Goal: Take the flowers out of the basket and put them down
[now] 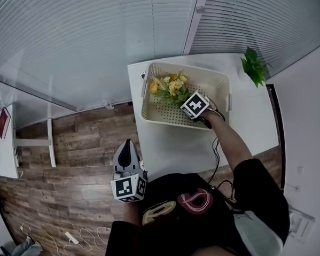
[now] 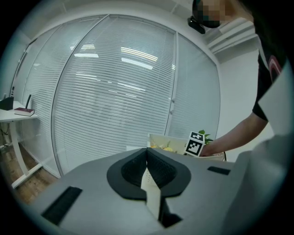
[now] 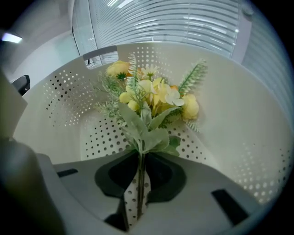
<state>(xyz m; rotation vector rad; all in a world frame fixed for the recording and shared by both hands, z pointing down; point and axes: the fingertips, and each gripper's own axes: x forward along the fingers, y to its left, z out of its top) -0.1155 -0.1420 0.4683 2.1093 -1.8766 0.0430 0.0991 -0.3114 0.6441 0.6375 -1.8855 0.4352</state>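
the basket (image 1: 217, 78), a cream plastic one with rows of small holes, is sitting on the white table (image 1: 171, 145), near its far edge. the flowers (image 1: 171, 88) (image 3: 154, 98), a small bunch of yellow and white blooms with pale green leaves, are lying inside the basket, with the heads pointing toward its far left corner and the stem (image 3: 139, 176) trailing back toward the person. the right gripper (image 1: 184, 98) (image 3: 140, 161) is reaching steeply down into the basket from the near right side, and its jaws are pinching the thin stem just below the leaves, with the dotted floor of the basket showing through the narrow slit that remains behind the tips. whether the bunch is resting on the basket floor or hanging just above it is not clear. the left gripper (image 1: 126, 144) (image 2: 147, 158) is hanging well apart from the basket, close to the person's body and over the wooden floor (image 1: 70, 148) beside the table, pointing roughly level, with its jaws pressed together and nothing between them. a small green plant (image 1: 253, 66) is standing at the far right corner of the table, just beyond the basket.
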